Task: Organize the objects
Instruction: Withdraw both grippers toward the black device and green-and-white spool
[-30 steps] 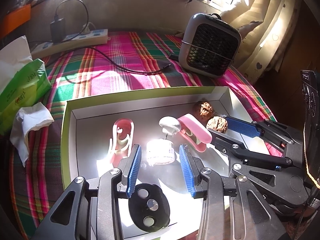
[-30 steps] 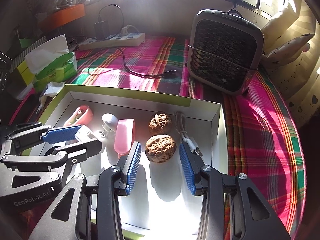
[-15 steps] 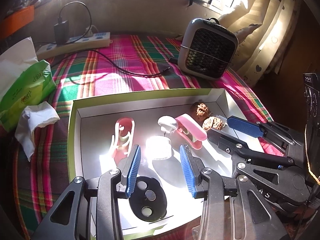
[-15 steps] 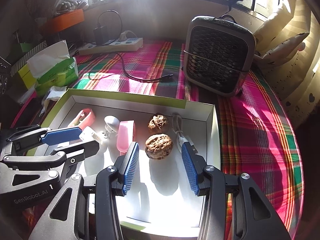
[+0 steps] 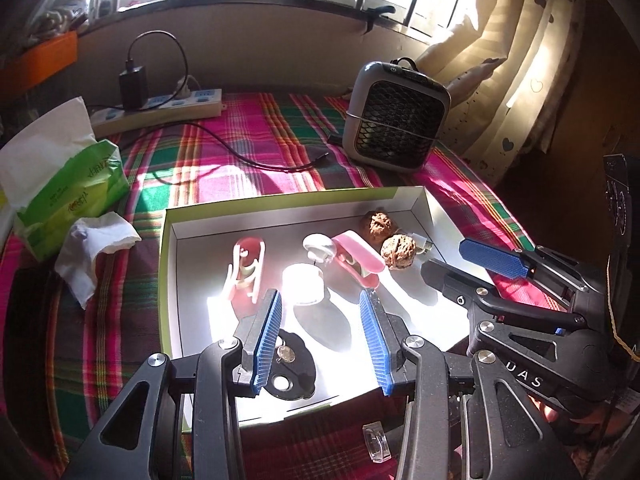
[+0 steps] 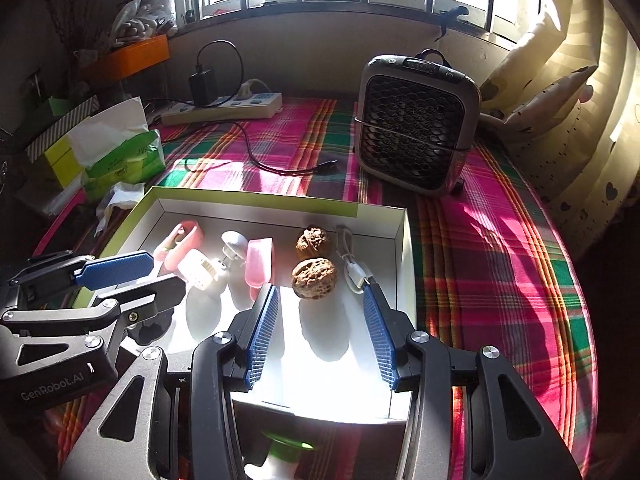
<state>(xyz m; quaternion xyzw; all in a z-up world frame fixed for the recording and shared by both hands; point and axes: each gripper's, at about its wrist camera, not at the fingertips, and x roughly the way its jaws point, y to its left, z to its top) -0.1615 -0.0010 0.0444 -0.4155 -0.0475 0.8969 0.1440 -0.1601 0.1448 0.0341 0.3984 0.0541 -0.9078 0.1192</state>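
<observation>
A white box with a green rim (image 5: pixel 168 264) (image 6: pixel 256 198) lies on the plaid cloth. It holds a pink clip (image 5: pixel 246 266), a white round container (image 5: pixel 303 283), a pink scoop (image 5: pixel 358 258) (image 6: pixel 259 262), two walnuts (image 5: pixel 397 251) (image 6: pixel 314 274), a white USB cable (image 6: pixel 352 264) and a black disc (image 5: pixel 290 364). My left gripper (image 5: pixel 322 334) is open and empty above the box's near part. My right gripper (image 6: pixel 320 326) is open and empty, just short of the nearer walnut.
A grey fan heater (image 5: pixel 396 116) (image 6: pixel 416 124) stands behind the box. A power strip with charger and black cable (image 5: pixel 160 108) lies at the back. A green tissue pack (image 5: pixel 68 192) and crumpled tissue (image 5: pixel 94 248) lie to the left. A curtain (image 5: pixel 520 60) hangs at the right.
Both grippers have drawn back and up from the box, so the objects look smaller and farther away. Both stay open and empty. Nothing in the box has moved.
</observation>
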